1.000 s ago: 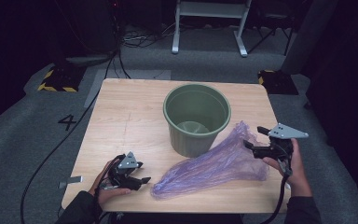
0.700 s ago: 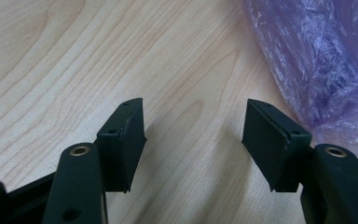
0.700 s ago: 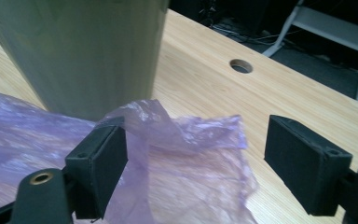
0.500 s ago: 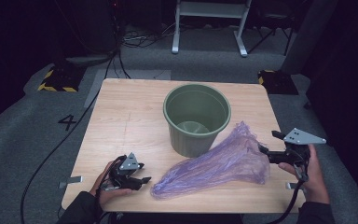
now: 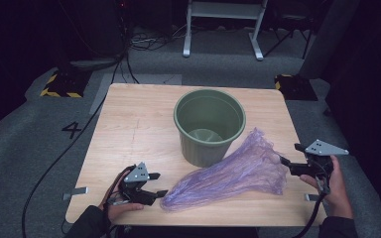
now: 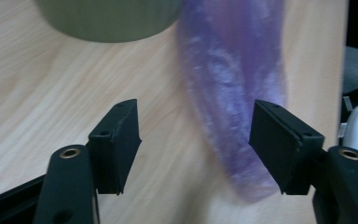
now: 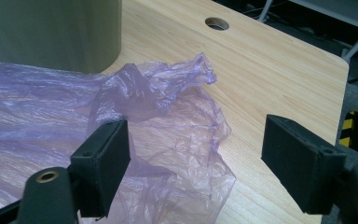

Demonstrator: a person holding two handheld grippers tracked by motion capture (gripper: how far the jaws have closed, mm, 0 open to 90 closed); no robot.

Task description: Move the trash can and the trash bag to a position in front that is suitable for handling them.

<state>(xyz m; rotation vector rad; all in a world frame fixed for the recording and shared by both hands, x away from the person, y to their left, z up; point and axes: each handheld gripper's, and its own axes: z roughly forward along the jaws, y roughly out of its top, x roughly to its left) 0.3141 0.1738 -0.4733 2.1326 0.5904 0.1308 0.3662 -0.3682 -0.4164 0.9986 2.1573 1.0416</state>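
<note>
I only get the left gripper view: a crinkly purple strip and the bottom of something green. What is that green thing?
Observer: A green bucket, standing upright on the wooden table with its mouth open to the top.
Operator: Where does the purple strip lead?
Observer: It is a purple plastic bag that fans out wide beside the bucket, toward the table's right edge.
Operator: Is anything at that wide end?
Observer: The right gripper, with its jaws open at the bag's crumpled edge, not closed on it.
</note>
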